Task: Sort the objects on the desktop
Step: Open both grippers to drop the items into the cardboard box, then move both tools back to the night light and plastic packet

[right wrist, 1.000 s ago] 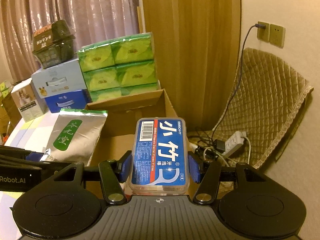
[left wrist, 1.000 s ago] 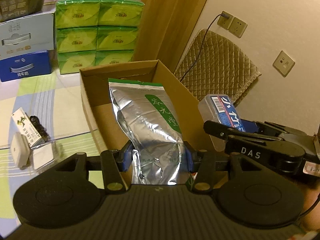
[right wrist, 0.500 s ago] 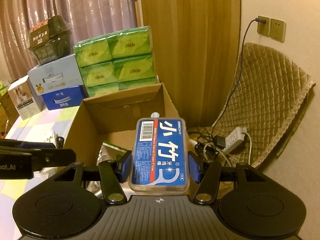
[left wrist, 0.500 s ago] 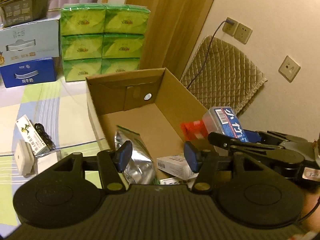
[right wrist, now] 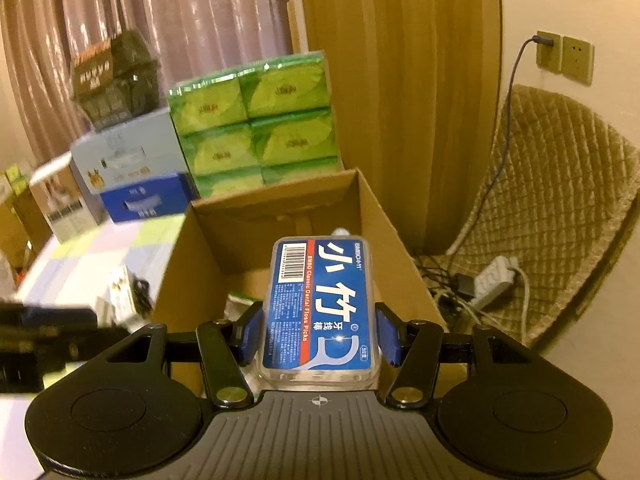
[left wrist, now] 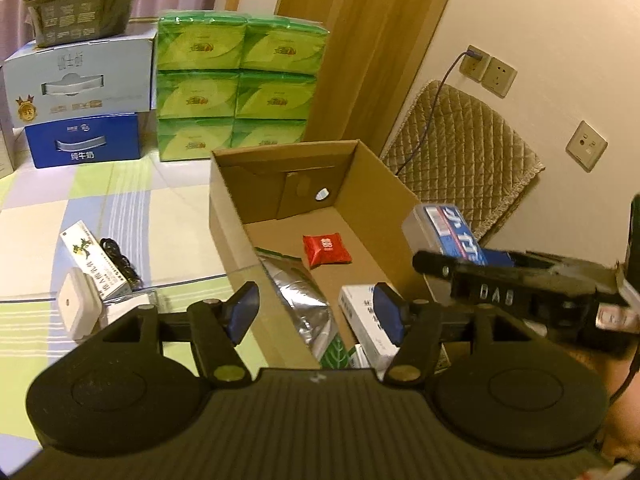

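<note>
An open cardboard box (left wrist: 228, 216) (right wrist: 384, 216) sits on the checked tablecloth. Inside lie a silver foil pouch (left wrist: 298, 292), a red packet (left wrist: 326, 249) and a white carton (left wrist: 362, 316). My left gripper (left wrist: 316, 312) hangs open over the box's near left wall, holding nothing. My right gripper (right wrist: 320, 330) is shut on a clear dental floss pick box with a blue label (right wrist: 322, 308), held above the box's near right side; the same floss box (left wrist: 444, 232) shows at the right of the left wrist view.
On the cloth left of the box lie a white and green carton (left wrist: 96, 258), a black cable (left wrist: 120, 256) and a white charger (left wrist: 76, 308). Green tissue packs (left wrist: 236, 88) and stacked cartons (left wrist: 80, 80) stand behind. A quilted cushion (right wrist: 560, 208) and power strip (right wrist: 496, 280) are right.
My left gripper opened and let the silver pouch drop into the box, then drew back to the left. My right gripper kept its hold on the floss box and moved over the box.
</note>
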Demonstrator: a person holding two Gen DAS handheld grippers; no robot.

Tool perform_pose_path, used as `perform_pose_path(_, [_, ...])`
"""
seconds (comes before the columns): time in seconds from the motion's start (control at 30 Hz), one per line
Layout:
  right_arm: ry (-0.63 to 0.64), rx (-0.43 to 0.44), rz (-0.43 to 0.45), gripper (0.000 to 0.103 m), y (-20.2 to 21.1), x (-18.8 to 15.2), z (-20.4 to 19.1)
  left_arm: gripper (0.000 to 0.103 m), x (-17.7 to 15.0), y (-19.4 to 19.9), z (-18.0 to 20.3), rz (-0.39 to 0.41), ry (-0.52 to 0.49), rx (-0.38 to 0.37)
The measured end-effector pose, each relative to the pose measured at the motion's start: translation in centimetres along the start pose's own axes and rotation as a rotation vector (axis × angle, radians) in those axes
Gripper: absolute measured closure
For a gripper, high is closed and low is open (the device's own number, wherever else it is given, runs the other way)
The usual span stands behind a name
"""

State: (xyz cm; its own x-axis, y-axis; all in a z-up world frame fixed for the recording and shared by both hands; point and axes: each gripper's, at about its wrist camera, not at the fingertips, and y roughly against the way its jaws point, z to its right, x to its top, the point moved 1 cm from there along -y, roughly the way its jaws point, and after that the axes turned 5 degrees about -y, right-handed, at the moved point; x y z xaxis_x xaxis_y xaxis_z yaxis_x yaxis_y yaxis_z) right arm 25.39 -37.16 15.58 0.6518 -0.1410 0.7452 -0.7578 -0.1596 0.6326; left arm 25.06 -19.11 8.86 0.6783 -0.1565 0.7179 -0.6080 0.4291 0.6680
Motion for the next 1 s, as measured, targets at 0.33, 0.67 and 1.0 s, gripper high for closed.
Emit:
perform_pose_path(0.33, [-0.065,0.005,0.021,0.024,1.9,-1.0,0.1,0.029,-0.8,1.8,-1.3,0.01,0.008,0.025])
perform_pose_path(0.67, [-0.073,0.02,0.036,0.016,5.6,-2.9,-1.5,0.018,-3.0,5.1,-2.3,0.018,0.007,0.071])
perform_pose_path(1.0, [-0.048,0.064,0.038,0.005,8.0,-4.9,-5.1,0.001,-5.7,8.7,-3.7,0.025,-0.011,0.158])
